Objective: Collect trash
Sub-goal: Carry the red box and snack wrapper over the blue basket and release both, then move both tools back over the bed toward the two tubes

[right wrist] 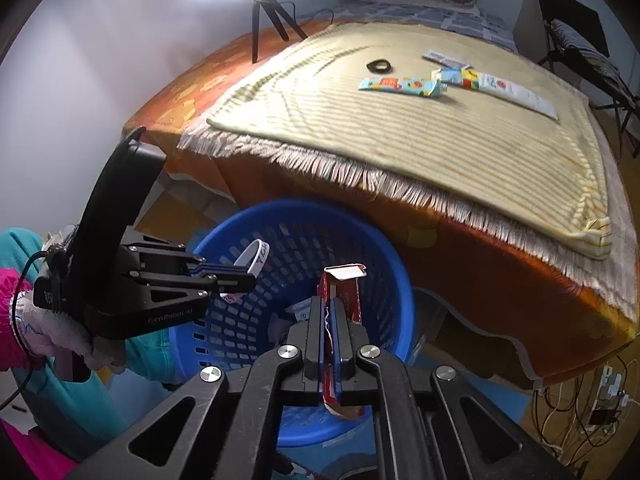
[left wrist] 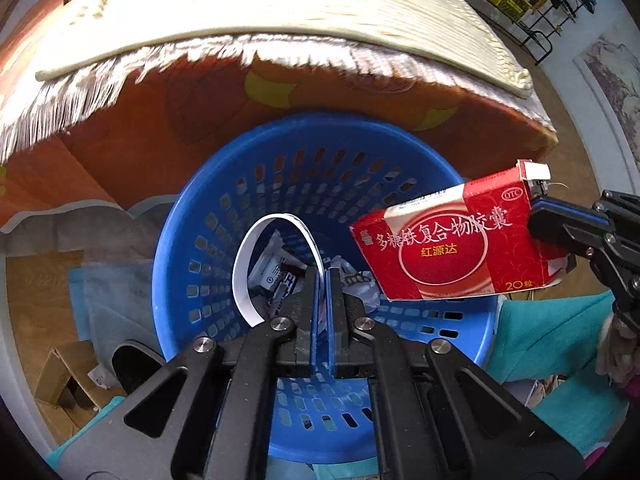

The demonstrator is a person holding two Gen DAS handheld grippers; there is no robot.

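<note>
Both grippers poised over the blue basket (left wrist: pixel 192 208), which stands on the floor against the side of the bed (right wrist: pixel 500 288).

Left gripper (left wrist: pixel 323 280): fingers pressed together, pinching 1 end of a curled white paper strip (left wrist: pixel 244 256). Strip arches up and over from the fingertips, its loop hanging inside the basket's mouth, above wrappers already lying at the bottom. Directly over the basket's middle, so only a release needed there.

Right gripper (right wrist: pixel 329 312): fingers clamped on the narrow end of a red box (left wrist: pixel 452 248), a flattened medicine carton with a white flap at its far end. Long axis of the box running straight out from the fingers, reaching from the basket's near right rim in toward its middle. In the left wrist view, the box sits partly over the rim, its lower corner past the basket's edge; gripped end outside the rim, free end over the opening.

Judged from this: box likely to tip in free end first if let go, though the gripped end lies close enough to the rim that a catch on the edge looks possible. A little further toward the basket's middle would look safer.

More to gather well beyond the basket, on the bed's striped blanket (right wrist: pixel 400 140): about 3 tubes (right wrist: pixel 400 86) and a small black ring (right wrist: pixel 379 65).
</note>
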